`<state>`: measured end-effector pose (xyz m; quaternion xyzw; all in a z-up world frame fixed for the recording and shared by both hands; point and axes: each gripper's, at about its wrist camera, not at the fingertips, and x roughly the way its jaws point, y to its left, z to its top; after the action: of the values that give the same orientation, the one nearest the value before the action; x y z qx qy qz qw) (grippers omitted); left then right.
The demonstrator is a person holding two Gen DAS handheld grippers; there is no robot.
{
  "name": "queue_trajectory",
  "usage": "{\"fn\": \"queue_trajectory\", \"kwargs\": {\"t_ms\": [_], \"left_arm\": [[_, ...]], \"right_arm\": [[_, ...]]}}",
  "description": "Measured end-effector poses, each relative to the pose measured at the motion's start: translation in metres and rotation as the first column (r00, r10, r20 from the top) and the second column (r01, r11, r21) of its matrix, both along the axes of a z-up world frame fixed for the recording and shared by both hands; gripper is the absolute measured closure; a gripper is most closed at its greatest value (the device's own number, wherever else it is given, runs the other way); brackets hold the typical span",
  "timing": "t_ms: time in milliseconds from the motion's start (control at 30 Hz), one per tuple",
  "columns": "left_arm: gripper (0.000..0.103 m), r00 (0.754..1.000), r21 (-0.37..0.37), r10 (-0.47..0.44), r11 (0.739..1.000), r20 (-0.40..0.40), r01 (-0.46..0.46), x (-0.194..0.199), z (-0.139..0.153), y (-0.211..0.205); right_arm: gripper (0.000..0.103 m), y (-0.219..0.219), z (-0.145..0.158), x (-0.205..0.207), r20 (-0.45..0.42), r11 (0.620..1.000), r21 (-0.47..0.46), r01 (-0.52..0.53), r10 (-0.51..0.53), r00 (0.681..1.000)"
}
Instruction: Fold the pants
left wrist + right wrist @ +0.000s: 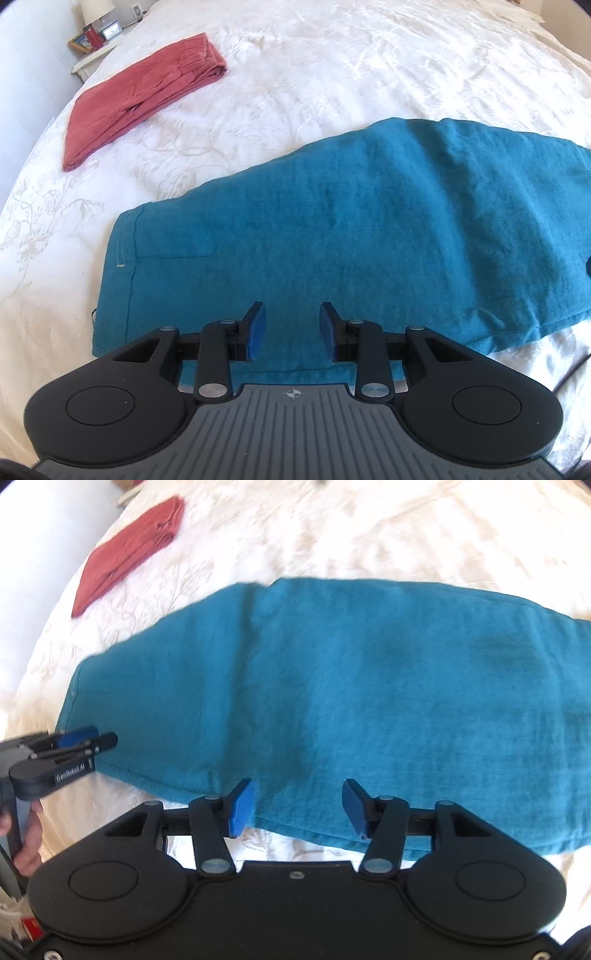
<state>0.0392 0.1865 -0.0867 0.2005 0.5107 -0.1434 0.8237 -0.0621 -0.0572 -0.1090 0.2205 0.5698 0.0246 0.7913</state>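
Observation:
Teal pants (351, 221) lie flat and lengthwise across the white bedspread (332, 55), folded leg on leg, the stitched end at the left. My left gripper (293, 325) hovers over their near left part, open, with only flat fabric seen beyond the blue pads (258, 328). In the right wrist view the same teal pants (332, 686) fill the middle. My right gripper (298, 805) is open over their near edge, with nothing pinched between its fingers. The left gripper (99, 740) shows from the side at the pants' left end, held by a hand (29, 849).
Red pants (140, 96), folded, lie at the far left of the bed; they also show as red pants (129, 550) in the right wrist view. A nightstand (92, 55) with a lamp and small items stands beyond the bed's far left corner. A white wall runs along the left.

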Motion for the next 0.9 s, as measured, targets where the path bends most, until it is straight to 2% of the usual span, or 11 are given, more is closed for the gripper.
{"fn": "queue_trajectory", "kwargs": {"t_ms": [133, 300, 500, 633, 733, 900], "left_arm": [[0.072, 1.0, -0.01, -0.014, 1.0, 0.015, 0.014, -0.01, 0.005, -0.026], [0.072, 0.998, -0.008, -0.021, 1.0, 0.058, 0.022, -0.029, 0.019, -0.053], [0.072, 0.994, -0.006, -0.03, 1.0, 0.104, 0.03, -0.057, 0.035, -0.108], [0.072, 0.992, -0.009, -0.059, 0.998, 0.108, 0.06, -0.078, 0.036, -0.157], [0.072, 0.989, -0.013, -0.107, 0.994, 0.103, 0.109, -0.093, 0.032, -0.194], [0.072, 0.982, -0.015, -0.169, 0.985, 0.085, 0.171, -0.107, 0.026, -0.243]], "right_arm": [[0.043, -0.054, 0.016, -0.023, 0.076, 0.986, -0.059, 0.156, -0.152, 0.985], [0.043, -0.122, 0.016, -0.041, 0.113, 0.953, -0.153, 0.263, -0.248, 0.962], [0.041, -0.22, 0.01, -0.08, 0.135, 0.899, -0.197, 0.392, -0.371, 0.919], [0.034, -0.279, 0.007, -0.107, 0.147, 0.869, -0.261, 0.421, -0.395, 0.907], [0.024, -0.314, 0.003, -0.123, 0.159, 0.848, -0.318, 0.424, -0.393, 0.906], [0.023, -0.366, -0.015, -0.131, 0.134, 0.857, -0.347, 0.38, -0.356, 0.925]]}}
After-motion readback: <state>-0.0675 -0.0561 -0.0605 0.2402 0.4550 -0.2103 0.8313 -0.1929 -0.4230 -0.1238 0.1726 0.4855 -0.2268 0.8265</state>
